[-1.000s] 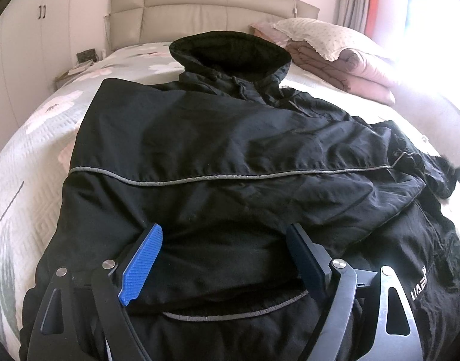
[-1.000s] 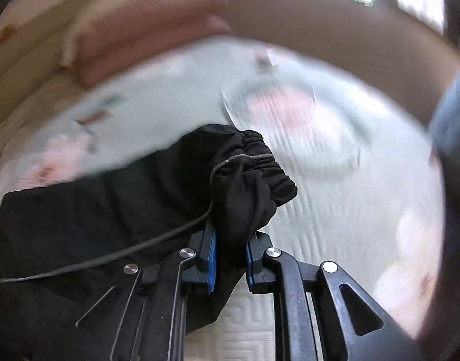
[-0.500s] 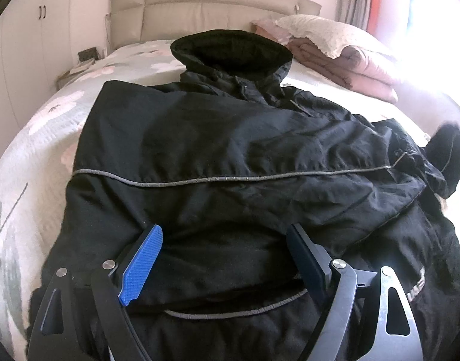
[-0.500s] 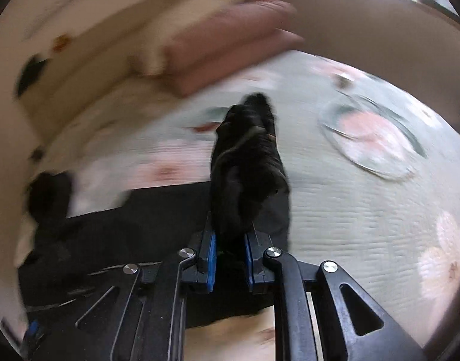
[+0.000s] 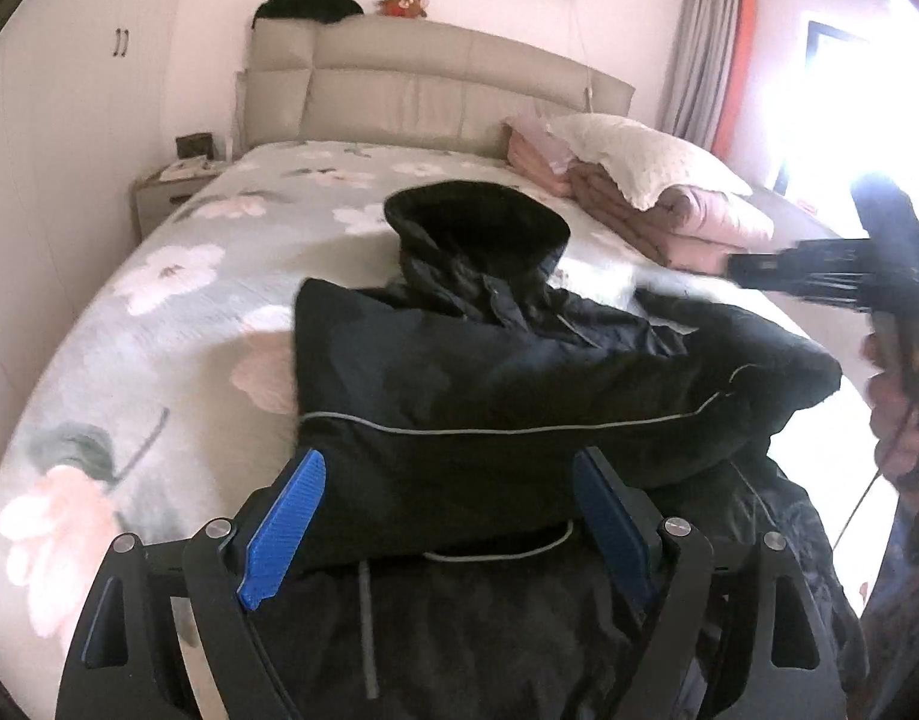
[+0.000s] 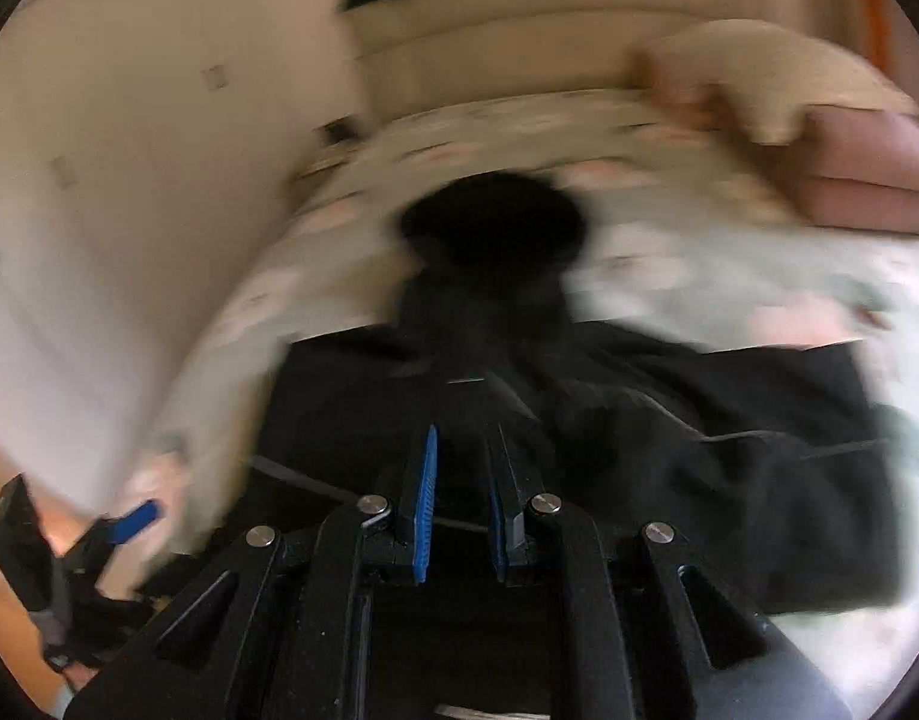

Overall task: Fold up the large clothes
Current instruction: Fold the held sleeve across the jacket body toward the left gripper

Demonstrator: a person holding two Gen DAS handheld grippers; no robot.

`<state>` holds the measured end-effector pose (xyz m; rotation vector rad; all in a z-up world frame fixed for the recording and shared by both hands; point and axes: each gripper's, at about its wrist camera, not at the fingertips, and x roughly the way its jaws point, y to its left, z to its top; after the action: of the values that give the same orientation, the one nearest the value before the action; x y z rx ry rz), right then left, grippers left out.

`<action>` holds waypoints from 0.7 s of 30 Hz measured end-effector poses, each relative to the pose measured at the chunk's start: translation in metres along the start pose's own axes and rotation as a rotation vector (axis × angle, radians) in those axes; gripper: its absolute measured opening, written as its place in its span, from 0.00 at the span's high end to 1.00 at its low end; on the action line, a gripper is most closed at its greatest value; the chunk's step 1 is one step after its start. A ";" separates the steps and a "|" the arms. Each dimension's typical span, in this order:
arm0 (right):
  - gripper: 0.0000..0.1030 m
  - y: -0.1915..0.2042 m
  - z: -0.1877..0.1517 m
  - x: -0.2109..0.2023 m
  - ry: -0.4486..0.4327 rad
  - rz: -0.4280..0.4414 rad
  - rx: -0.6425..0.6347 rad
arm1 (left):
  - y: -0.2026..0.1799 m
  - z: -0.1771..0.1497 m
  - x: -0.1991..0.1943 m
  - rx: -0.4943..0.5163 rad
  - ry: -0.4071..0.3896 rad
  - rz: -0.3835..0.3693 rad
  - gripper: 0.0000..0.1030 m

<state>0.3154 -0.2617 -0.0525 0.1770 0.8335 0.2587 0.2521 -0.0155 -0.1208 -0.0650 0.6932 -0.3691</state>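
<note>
My left gripper [image 5: 447, 510] gaped wide over the black jacket [image 5: 519, 384]; my right gripper [image 6: 462, 468] pinched its sleeve narrowly.

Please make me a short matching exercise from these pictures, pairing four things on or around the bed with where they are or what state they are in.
Things:
1. black jacket
2. folded pink quilt
3. soft toy
4. left gripper

Places or states:
A. on top of the headboard
B. jaws wide open over the jacket's hem
C. spread across the flowered bedspread, hood toward the headboard
D. stacked under a white pillow at the bed's window side

Pairs: 1-C, 2-D, 3-A, 4-B
</note>
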 end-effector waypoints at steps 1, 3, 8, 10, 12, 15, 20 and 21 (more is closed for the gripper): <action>0.83 0.026 -0.002 0.015 0.017 0.031 -0.038 | 0.005 -0.001 -0.005 0.004 -0.006 0.005 0.17; 0.83 0.068 -0.007 0.043 0.062 0.041 -0.116 | 0.012 -0.005 -0.012 0.012 -0.010 0.019 0.17; 0.68 0.085 -0.029 0.083 0.159 -0.024 -0.156 | 0.029 -0.019 -0.015 0.026 0.023 0.033 0.17; 0.46 0.058 -0.034 0.077 0.149 -0.084 -0.143 | 0.034 -0.024 -0.011 0.031 0.040 0.033 0.17; 0.41 0.030 -0.031 0.077 0.133 -0.167 -0.143 | 0.035 -0.028 -0.009 0.024 0.046 0.028 0.17; 0.36 -0.014 -0.029 0.062 0.143 -0.236 -0.105 | 0.034 -0.029 -0.004 -0.003 0.039 0.001 0.17; 0.13 -0.048 -0.038 0.069 0.212 -0.178 0.003 | 0.027 -0.034 0.010 -0.052 0.054 -0.035 0.17; 0.13 -0.050 -0.042 0.077 0.230 -0.181 0.004 | 0.024 -0.034 0.012 -0.052 0.062 -0.038 0.17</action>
<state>0.3413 -0.2847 -0.1474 0.0749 1.0717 0.1083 0.2463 0.0053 -0.1590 -0.1165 0.7633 -0.3911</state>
